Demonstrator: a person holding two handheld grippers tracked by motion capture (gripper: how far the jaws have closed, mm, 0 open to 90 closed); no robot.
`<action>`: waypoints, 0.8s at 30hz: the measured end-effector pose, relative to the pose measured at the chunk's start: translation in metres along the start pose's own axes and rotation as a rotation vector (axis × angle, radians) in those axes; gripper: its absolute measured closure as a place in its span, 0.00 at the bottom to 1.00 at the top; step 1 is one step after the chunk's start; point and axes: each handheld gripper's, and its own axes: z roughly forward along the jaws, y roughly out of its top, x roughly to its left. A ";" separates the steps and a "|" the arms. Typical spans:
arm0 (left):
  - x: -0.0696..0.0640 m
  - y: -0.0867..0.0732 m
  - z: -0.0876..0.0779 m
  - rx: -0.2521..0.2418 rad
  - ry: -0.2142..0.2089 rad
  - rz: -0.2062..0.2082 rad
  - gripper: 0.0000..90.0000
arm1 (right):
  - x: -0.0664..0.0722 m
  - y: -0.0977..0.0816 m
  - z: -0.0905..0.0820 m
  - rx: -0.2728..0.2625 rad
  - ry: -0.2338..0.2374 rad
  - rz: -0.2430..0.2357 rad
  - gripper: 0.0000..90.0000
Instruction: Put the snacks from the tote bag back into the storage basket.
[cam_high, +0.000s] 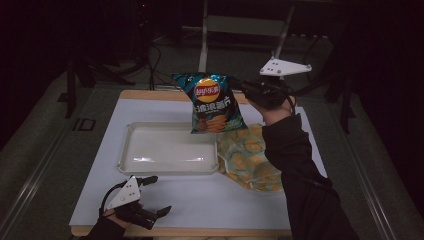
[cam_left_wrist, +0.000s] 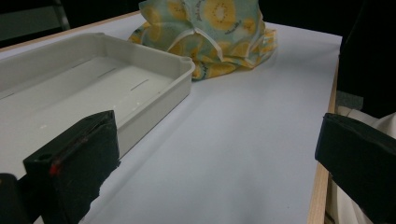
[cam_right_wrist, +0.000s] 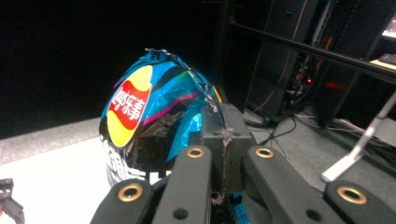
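A teal and black chip bag (cam_high: 212, 102) with a yellow and red logo hangs in the air above the far right corner of the white tray (cam_high: 131, 161). My right gripper (cam_high: 239, 86) is shut on the bag's top right corner; in the right gripper view the bag (cam_right_wrist: 144, 126) bulges to the left of the pinched jaws. My left gripper (cam_high: 159, 194) stands open near the table's front edge, left of centre, with nothing between its fingers (cam_left_wrist: 77, 158). The tray (cam_left_wrist: 154, 60) holds nothing.
A yellow and green patterned cloth bag (cam_high: 249, 156) lies crumpled against the tray's right side, and in the left gripper view the same cloth bag (cam_left_wrist: 210, 37) sits beyond the tray. A white sheet (cam_high: 210, 200) covers the wooden table. Dark stands and cables rise behind the table.
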 end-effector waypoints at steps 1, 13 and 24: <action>0.000 0.000 0.000 0.000 0.000 0.001 0.00 | 0.002 0.000 0.003 -0.001 -0.001 0.000 1.00; 0.000 0.000 0.000 0.001 -0.003 0.004 0.00 | 0.023 -0.005 0.029 -0.021 0.017 0.034 1.00; 0.000 0.000 0.000 0.000 -0.005 0.005 0.00 | 0.047 -0.024 0.061 -0.026 0.016 0.058 1.00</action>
